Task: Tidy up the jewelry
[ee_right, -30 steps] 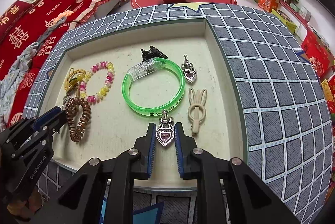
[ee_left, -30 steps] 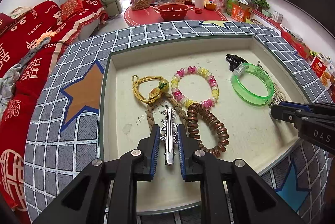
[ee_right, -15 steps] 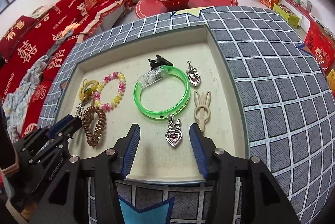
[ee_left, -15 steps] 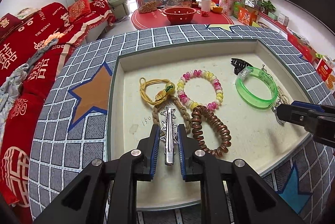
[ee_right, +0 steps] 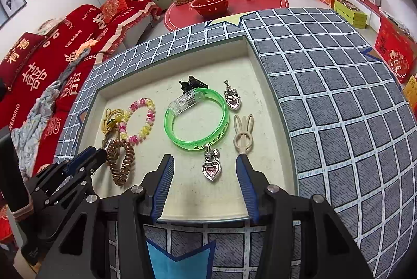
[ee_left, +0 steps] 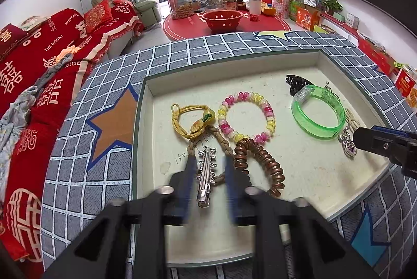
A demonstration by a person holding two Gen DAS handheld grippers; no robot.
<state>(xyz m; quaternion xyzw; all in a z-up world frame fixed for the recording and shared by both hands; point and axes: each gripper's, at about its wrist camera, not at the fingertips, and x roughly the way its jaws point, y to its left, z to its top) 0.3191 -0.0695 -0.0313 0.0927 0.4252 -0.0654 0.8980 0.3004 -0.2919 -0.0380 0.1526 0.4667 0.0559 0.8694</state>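
A cream tray (ee_left: 260, 62) holds the jewelry. My left gripper (ee_left: 208, 169) is open, its blurred fingers on either side of a silver star hair clip (ee_left: 206, 174) that lies on a braided cord. Beside it are a brown coil tie (ee_left: 260, 159), a pink-yellow bead bracelet (ee_left: 247, 117) and a yellow cord charm (ee_left: 190, 120). My right gripper (ee_right: 206, 174) is open wide, with a heart pendant (ee_right: 211, 167) lying between its fingers. A green bangle (ee_right: 198, 122), a second heart pendant (ee_right: 232, 98), a beige rabbit clip (ee_right: 243, 134) and a black claw clip (ee_right: 191, 83) lie beyond.
The tray is sunk into a grey checked cloth (ee_right: 338, 96) with star patches. A red sofa (ee_left: 39, 62) stands to the left. A round red table (ee_left: 226, 21) with a red bowl and jars stands behind. The left gripper also shows in the right wrist view (ee_right: 86, 159).
My left gripper has opened and let go of the silver star clip. My right gripper let go of the heart pendant earlier and has opened wider and drawn back a little.
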